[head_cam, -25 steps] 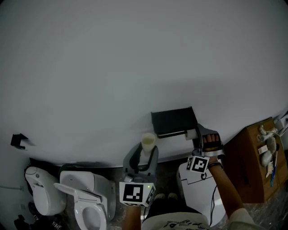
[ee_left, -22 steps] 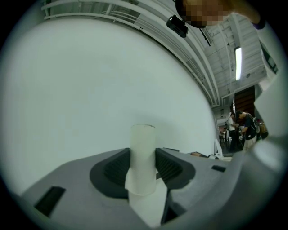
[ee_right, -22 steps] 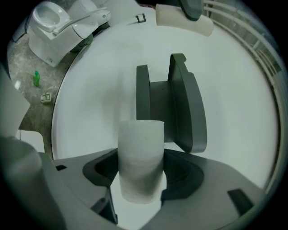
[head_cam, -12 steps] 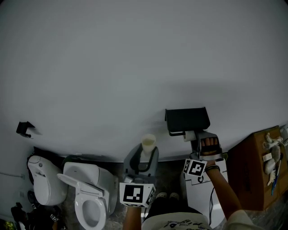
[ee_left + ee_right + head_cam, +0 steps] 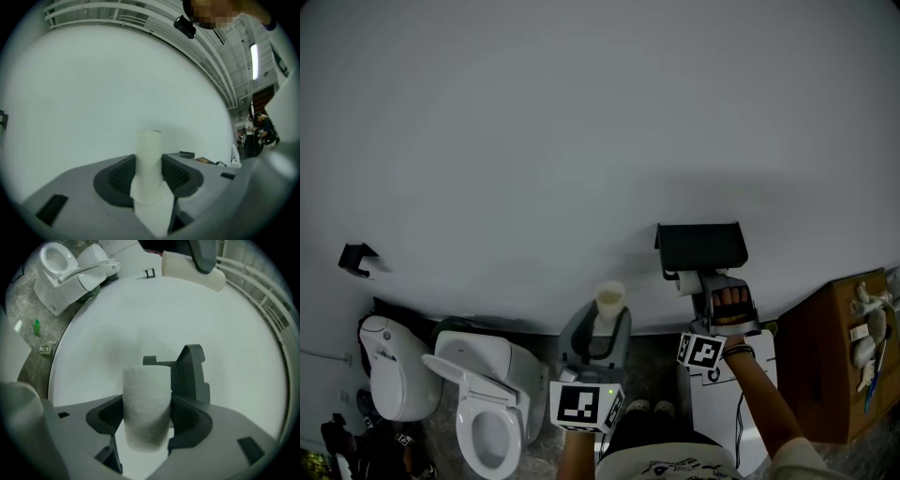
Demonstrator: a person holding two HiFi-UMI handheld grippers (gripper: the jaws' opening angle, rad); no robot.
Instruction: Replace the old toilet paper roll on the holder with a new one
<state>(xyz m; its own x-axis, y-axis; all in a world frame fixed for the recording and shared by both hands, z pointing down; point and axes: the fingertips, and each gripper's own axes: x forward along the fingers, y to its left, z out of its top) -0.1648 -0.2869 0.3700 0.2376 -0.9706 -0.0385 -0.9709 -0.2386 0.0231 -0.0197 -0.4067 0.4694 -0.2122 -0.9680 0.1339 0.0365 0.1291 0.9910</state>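
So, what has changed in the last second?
The right claw, shut on the new roll, has come in from the holder's right end to under it. The left claw still holds the old tube, as before.

Head view steeply down, gripper views close along fingers (image 5: 117, 178), right shares holder (image 5: 701, 248)

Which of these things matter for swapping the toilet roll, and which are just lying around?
For the job: nearly bare old roll, fuller new roll, black wall holder.
Just around: toilet, cardboard box, small wall bracket.
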